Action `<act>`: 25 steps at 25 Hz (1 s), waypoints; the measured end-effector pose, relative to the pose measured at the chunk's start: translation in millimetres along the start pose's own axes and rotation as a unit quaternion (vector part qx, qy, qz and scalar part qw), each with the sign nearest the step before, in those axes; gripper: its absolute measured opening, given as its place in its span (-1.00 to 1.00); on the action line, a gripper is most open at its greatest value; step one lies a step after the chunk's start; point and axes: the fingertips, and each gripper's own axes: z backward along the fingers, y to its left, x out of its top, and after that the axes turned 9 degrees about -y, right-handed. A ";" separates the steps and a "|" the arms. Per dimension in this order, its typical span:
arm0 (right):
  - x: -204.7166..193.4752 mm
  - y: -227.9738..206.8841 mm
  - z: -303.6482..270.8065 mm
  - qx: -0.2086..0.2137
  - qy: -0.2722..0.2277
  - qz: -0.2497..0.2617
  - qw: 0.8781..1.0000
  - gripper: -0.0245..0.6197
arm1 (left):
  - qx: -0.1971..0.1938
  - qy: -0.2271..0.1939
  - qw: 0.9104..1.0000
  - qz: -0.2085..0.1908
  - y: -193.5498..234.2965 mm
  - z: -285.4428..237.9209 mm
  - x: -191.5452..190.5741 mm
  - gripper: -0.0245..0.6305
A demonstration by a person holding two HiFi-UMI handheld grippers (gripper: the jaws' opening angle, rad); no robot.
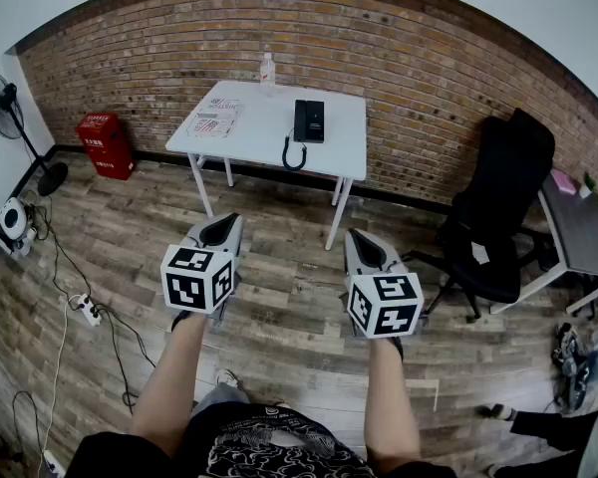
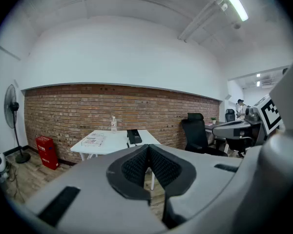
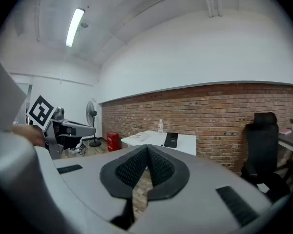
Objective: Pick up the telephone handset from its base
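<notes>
A black telephone (image 1: 309, 120) with its handset on the base lies on a white table (image 1: 249, 132) against the brick wall, its coiled cord (image 1: 294, 153) hanging over the front edge. The phone (image 2: 134, 136) shows small and far off in the left gripper view, and the phone (image 3: 171, 140) likewise in the right gripper view. My left gripper (image 1: 220, 230) and right gripper (image 1: 365, 248) are held side by side over the wooden floor, well short of the table. Both are shut with nothing between their pads.
On the table stand a clear water bottle (image 1: 267, 72) and a printed sheet (image 1: 213, 121). A black office chair (image 1: 498, 217) and a grey desk (image 1: 583, 229) are at the right. A red box (image 1: 105, 144), a standing fan (image 1: 20, 127) and floor cables (image 1: 85, 310) lie left.
</notes>
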 end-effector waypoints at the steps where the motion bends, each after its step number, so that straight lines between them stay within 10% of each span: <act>1: -1.5 1.5 0.9 0.003 0.000 0.002 1.000 -0.93 | 0.001 -0.001 1.000 0.001 -0.4 0.2 -0.5 -0.91; 25: -10.2 -29.4 -125.3 -0.015 0.018 0.008 1.000 -0.93 | -0.045 0.009 0.998 0.041 72.6 -132.4 -8.2 -0.81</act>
